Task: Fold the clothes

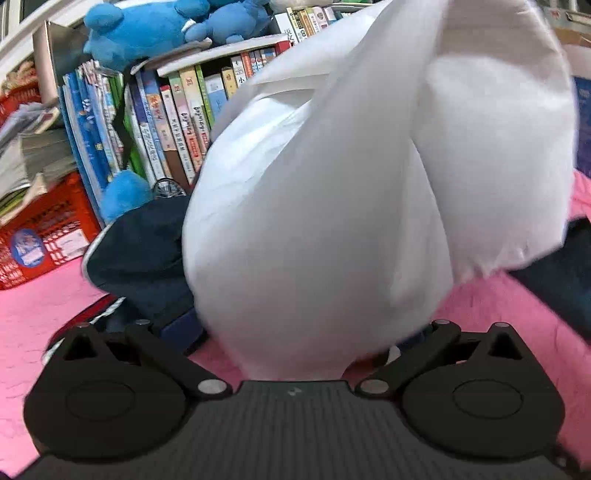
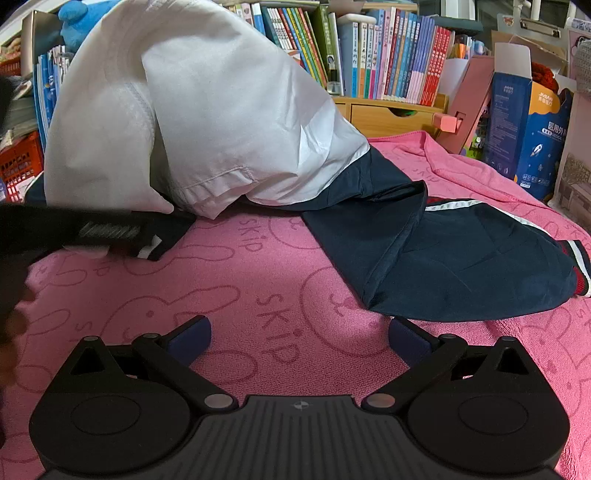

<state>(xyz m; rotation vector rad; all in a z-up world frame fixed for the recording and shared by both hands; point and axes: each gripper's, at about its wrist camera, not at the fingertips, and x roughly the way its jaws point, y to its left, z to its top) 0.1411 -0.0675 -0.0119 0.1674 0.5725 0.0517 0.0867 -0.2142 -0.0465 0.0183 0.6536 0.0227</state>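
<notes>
Two views show one garment, a jacket with a white body and navy lower part, on a pink towel.

From the left wrist camera, the white fabric billows up right in front of the left gripper and fills the middle of the picture. The cloth runs down between the black linkage arms and hides both fingertips, so I cannot tell whether they pinch it. Navy fabric lies on the pink towel to the left, and more shows at the right edge. Far behind stand a row of books and a blue plush toy.

From the right wrist camera, the right gripper hovers over bare towel, its blue pads spread wide with nothing between them. The jacket's white part is lifted into a hump at far left, where the other gripper's dark body reaches under its hem. The navy part lies flat to the right, its striped cuff at the right edge. Bookshelves stand behind.
</notes>
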